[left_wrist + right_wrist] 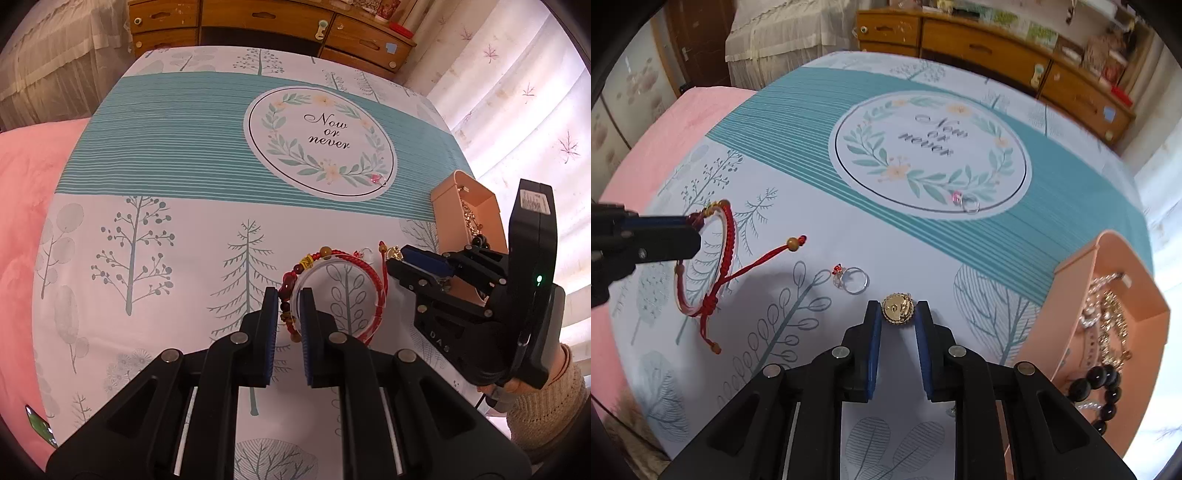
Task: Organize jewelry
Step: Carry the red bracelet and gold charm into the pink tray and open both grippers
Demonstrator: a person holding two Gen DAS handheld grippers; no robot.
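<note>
A red cord bracelet (334, 291) with brown and gold beads lies on the printed tablecloth; its beaded side sits between the fingers of my left gripper (289, 295), which are close around it. It also shows in the right wrist view (716, 258). My right gripper (898, 314) has its fingers on both sides of a round gold brooch (897, 309). A clear ring with a red charm (851, 280) lies just left of it. A ring with a pink stone (966, 201) lies farther off. A peach box (1108, 295) at the right holds chains and black beads.
The tablecloth (177, 155) has a teal band and a round "Now or never" print. A pink cushion (26, 206) lies to the left. A wooden dresser (258, 22) stands behind the table. Curtains hang at the right.
</note>
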